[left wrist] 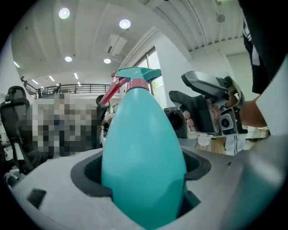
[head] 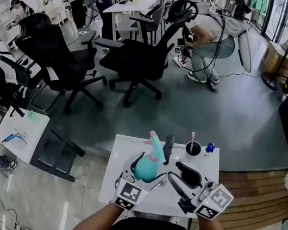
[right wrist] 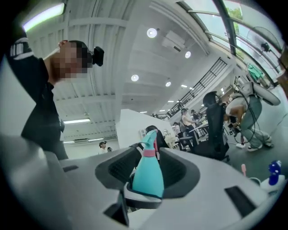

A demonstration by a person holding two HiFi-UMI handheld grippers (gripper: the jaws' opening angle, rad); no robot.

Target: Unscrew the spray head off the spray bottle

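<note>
Your left hand-held gripper clamps the teal spray bottle by its body. Your right hand-held gripper stands open, the spray head just ahead of its jaws. Seat them squarely on the pink collar, then twist.

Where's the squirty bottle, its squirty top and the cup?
spray bottle (head: 148, 166), head view, teal belly.
spray head (left wrist: 137, 74), left gripper view, teal top.
cup (head: 192, 153), head view, dark side wall.
</note>
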